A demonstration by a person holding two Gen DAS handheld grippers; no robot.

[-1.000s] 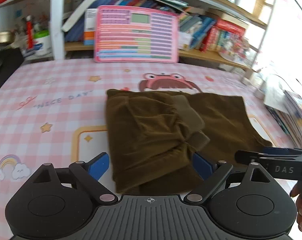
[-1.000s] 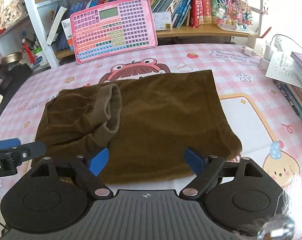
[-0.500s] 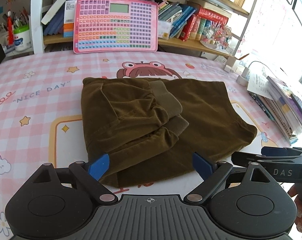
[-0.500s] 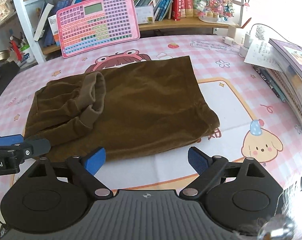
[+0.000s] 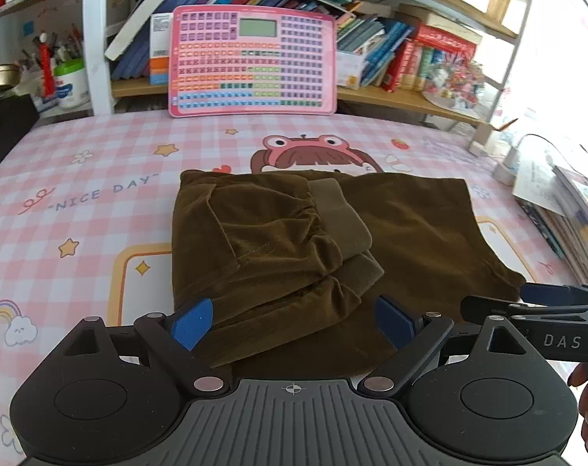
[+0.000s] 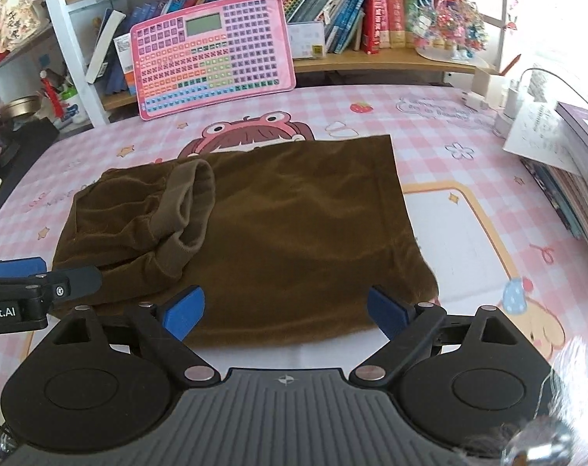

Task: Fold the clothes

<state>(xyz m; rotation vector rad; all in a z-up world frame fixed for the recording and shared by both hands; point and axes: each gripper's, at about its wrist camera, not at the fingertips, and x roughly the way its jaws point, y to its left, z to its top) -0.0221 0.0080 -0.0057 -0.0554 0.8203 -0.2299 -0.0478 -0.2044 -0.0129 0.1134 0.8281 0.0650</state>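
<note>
Now the brown garment [image 6: 278, 229] lies folded near the middle of the table [image 6: 468, 229], its two ribbed cuffs [image 5: 344, 229] stacked toward the left edge; the left gripper [image 5: 294, 322] hovers over the garment's near hem, jaws spread wide and empty; the right gripper [image 6: 284, 312] sits likewise at the near hem, jaws released, holding nothing; a pink keyboard toy [image 6: 212, 54] leans at the far edge.

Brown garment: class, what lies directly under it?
The brown garment lies on the pink checked mat, covering part of its frog-hat girl cartoon. Whatever else is beneath stays hidden.
</note>
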